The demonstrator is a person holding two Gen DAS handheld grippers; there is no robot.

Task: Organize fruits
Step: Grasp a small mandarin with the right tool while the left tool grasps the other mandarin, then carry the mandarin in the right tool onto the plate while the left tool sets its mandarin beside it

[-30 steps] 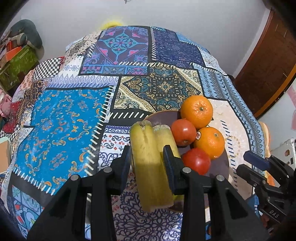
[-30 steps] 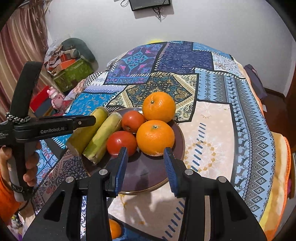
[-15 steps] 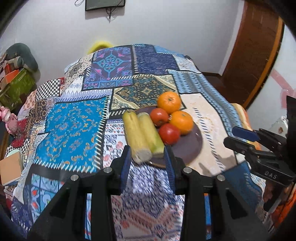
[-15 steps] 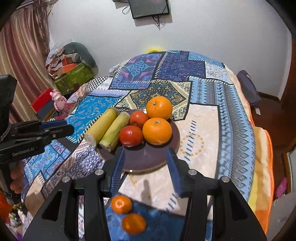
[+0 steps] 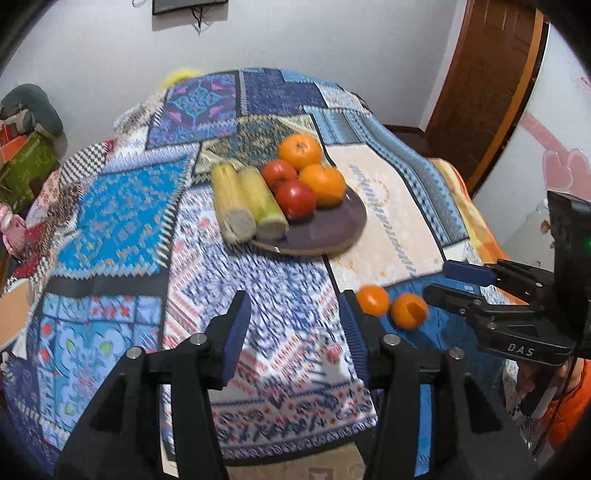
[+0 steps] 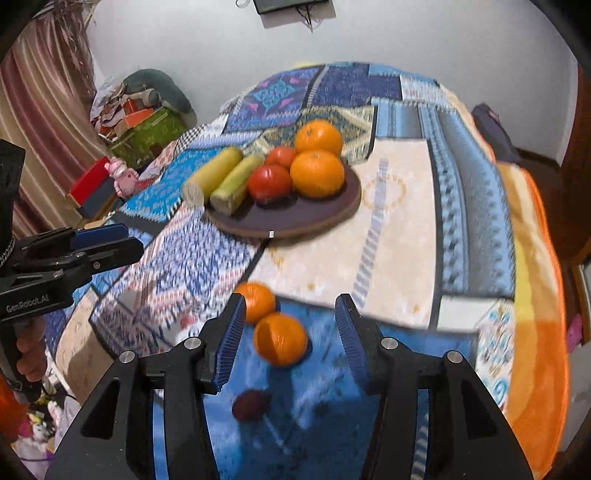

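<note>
Both grippers' jaws wide, empty — right gripper (image 6: 288, 332) above loose oranges (image 6: 280, 343), plate (image 6: 295, 225) beyond.

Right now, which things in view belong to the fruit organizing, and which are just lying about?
Job:
plate
two oranges on plate
two tomatoes
two corn cobs
two loose oranges
small dark fruit

Lying about:
pink toy
green box
wall screen

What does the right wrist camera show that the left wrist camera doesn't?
Only the right wrist view shows a small dark reddish fruit on the cloth near the right gripper, plus a pink toy. Only the left wrist view shows the wooden door. Both share the plate with its produce and two loose oranges.
</note>
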